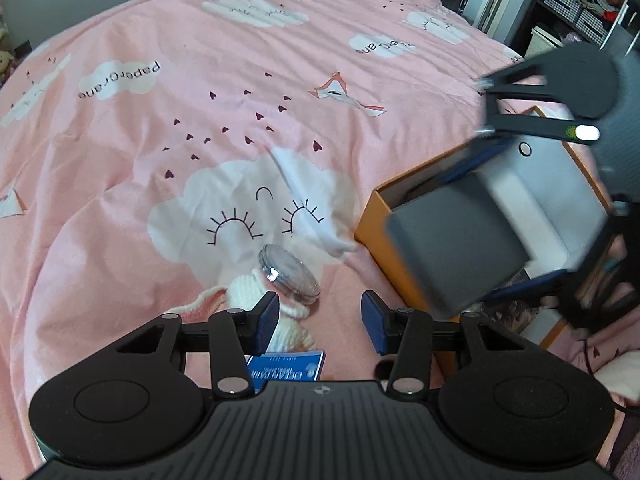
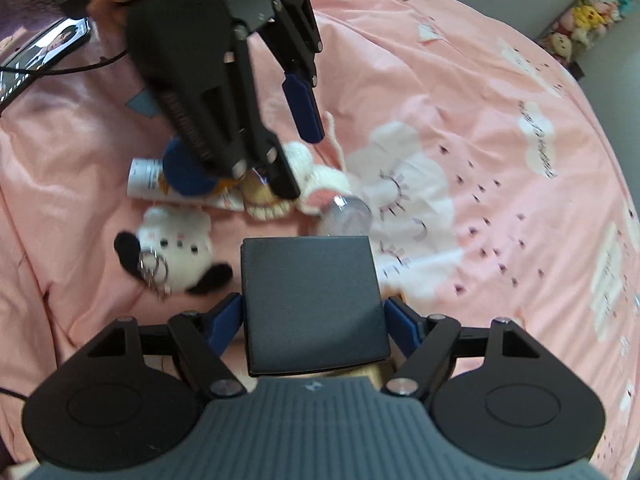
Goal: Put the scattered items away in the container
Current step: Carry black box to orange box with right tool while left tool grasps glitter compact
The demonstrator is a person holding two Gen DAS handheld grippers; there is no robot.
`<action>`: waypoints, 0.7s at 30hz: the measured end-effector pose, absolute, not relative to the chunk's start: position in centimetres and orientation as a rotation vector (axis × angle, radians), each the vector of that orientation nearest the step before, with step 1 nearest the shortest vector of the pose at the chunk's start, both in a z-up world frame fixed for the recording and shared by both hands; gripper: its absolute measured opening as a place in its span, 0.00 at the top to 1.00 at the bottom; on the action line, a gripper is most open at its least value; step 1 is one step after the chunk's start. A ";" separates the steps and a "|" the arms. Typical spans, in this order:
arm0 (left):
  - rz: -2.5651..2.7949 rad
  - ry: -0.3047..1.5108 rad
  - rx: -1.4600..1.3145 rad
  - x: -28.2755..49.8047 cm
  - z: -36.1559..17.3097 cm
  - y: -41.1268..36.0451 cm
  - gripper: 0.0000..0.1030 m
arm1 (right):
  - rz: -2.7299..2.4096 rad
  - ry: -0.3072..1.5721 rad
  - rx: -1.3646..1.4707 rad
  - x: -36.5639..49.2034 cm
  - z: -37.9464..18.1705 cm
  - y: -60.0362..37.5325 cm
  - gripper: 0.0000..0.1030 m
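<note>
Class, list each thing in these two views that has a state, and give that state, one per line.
Right hand-held gripper: shut on dark box.
Left hand-held gripper: open, empty.
Orange container: open, lidless.
Jar: lying on its side, capped.
Phone: screen lit.

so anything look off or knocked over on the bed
The clear jar lies tipped on its side beside the knitted toy rather than upright; nothing looks spilled. The right tongs grip a dark square box.
</note>
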State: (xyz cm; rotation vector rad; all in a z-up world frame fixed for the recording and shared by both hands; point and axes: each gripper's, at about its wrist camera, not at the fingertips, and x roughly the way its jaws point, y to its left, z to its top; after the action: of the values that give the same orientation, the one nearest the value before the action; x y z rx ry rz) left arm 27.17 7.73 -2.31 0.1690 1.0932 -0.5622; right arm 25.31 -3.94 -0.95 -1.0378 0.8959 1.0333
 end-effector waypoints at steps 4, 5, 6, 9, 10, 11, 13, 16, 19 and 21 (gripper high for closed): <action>-0.547 1.142 0.119 29.5 -3.8 7.4 0.48 | 1.009 0.950 -1.029 24.9 -0.9 -7.0 0.24; -0.543 1.153 0.108 30.0 -4.1 7.4 0.48 | 1.004 0.966 -1.030 24.8 -1.1 -7.8 0.24; -0.539 1.165 0.098 30.5 -4.5 7.3 0.48 | 1.002 0.985 -1.028 24.7 -1.4 -8.5 0.24; -0.525 1.195 0.097 31.9 -5.7 6.9 0.48 | 1.004 1.031 -1.017 24.2 -3.1 -10.1 0.24; -0.518 1.208 0.098 32.4 -6.2 6.7 0.48 | 1.003 1.046 -1.011 24.3 -3.4 -10.7 0.24; -0.513 1.221 0.100 32.9 -6.7 6.6 0.48 | 1.002 1.056 -1.005 24.4 -3.9 -11.1 0.24; -0.497 1.248 0.103 33.9 -7.8 6.4 0.48 | 1.001 1.075 -0.991 24.5 -4.8 -11.7 0.24; -0.480 1.282 0.109 34.9 -9.3 6.2 0.48 | 0.998 1.091 -0.965 24.8 -5.7 -12.4 0.24; -0.468 1.309 0.084 35.7 -10.5 6.4 0.49 | 0.994 1.106 -0.943 25.4 -5.9 -13.1 0.24; -0.465 1.317 0.066 36.0 -11.1 6.5 0.52 | 0.988 1.116 -0.937 25.7 -6.3 -13.3 0.24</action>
State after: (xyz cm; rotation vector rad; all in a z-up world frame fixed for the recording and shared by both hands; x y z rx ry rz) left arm 36.04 6.45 -11.10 0.0657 1.3169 -0.4651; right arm 25.75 -13.33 -6.32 -0.9372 1.1158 0.9885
